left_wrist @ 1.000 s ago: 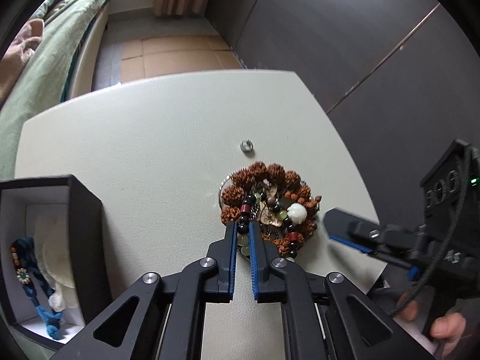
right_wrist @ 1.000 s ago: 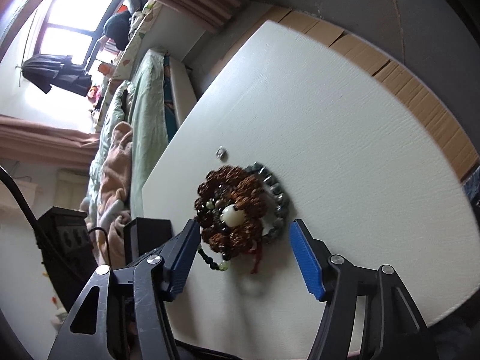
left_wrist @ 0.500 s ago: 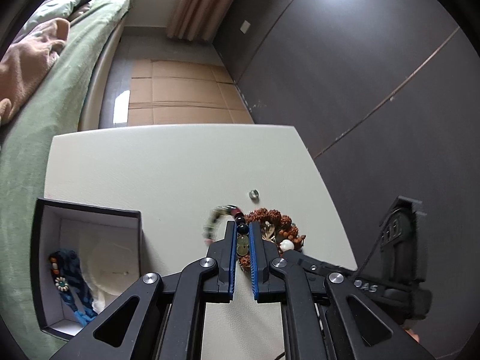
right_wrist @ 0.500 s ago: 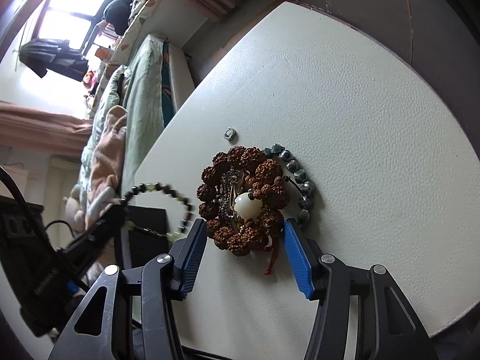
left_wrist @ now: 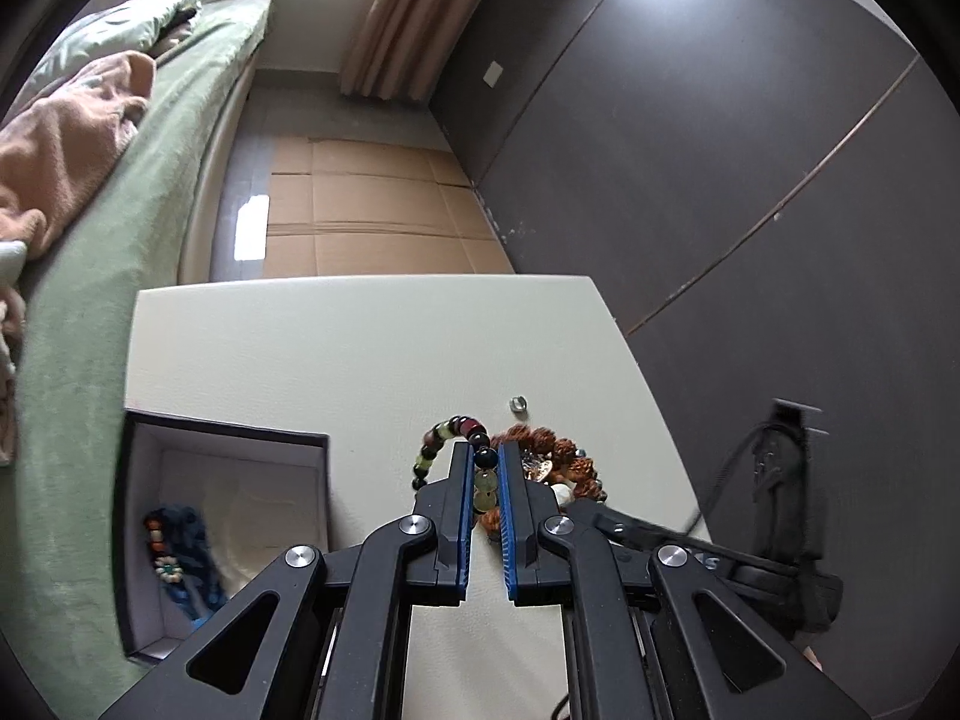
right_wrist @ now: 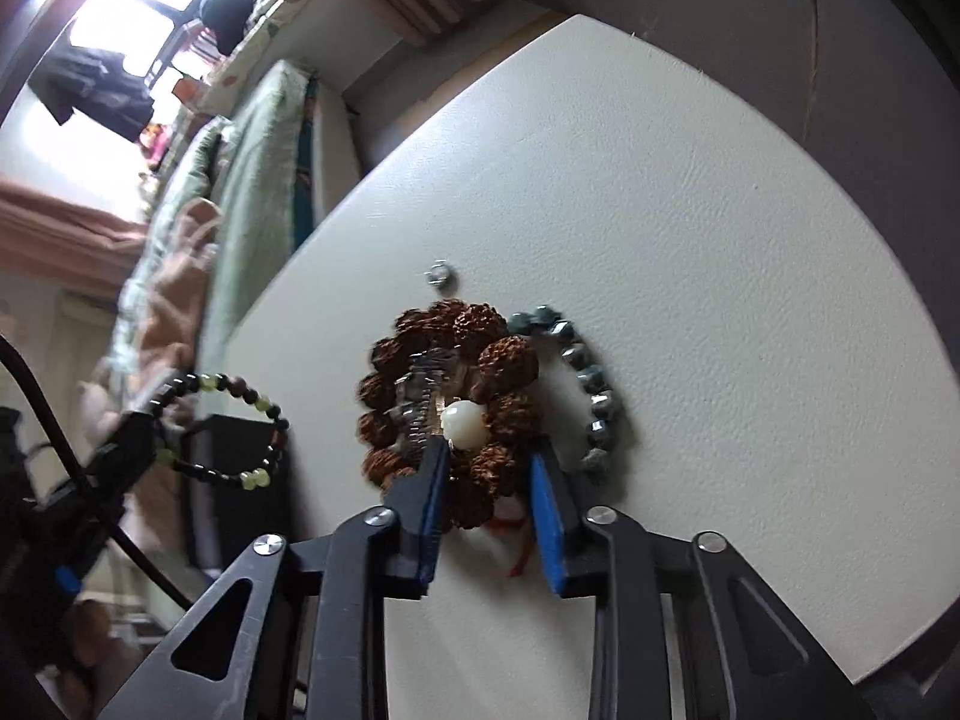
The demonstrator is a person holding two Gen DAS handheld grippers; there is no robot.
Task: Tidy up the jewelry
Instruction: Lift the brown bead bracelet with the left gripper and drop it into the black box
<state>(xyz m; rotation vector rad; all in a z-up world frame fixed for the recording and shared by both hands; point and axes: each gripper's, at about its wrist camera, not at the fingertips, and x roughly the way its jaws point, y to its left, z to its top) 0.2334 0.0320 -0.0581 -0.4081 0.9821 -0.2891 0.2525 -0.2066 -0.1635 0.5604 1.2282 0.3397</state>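
Note:
My left gripper (left_wrist: 483, 450) is shut on a bracelet of dark and green beads (left_wrist: 444, 432), which hangs in the air above the white table (left_wrist: 360, 348). From the right wrist that bracelet (right_wrist: 240, 420) dangles at the left, clear of the pile. My right gripper (right_wrist: 489, 450) is low over the pile and its jaws are closing. A brown seed-bead bracelet (right_wrist: 480, 324) with a white bead (right_wrist: 463, 417) fills the gap, and both pads touch it. A grey faceted-bead bracelet (right_wrist: 591, 384) lies just right of it.
An open black box (left_wrist: 228, 438) with white lining stands at the table's left and holds a blue braided piece (left_wrist: 180, 558). A small silver ring (right_wrist: 441, 275) lies beyond the pile. A green bed (left_wrist: 120, 210) runs along the left and a dark wall stands to the right.
The left gripper has lifted the dark and green bracelet off the pile and carried it up and leftward. The right gripper's jaws have narrowed from wide apart onto the brown bracelet.

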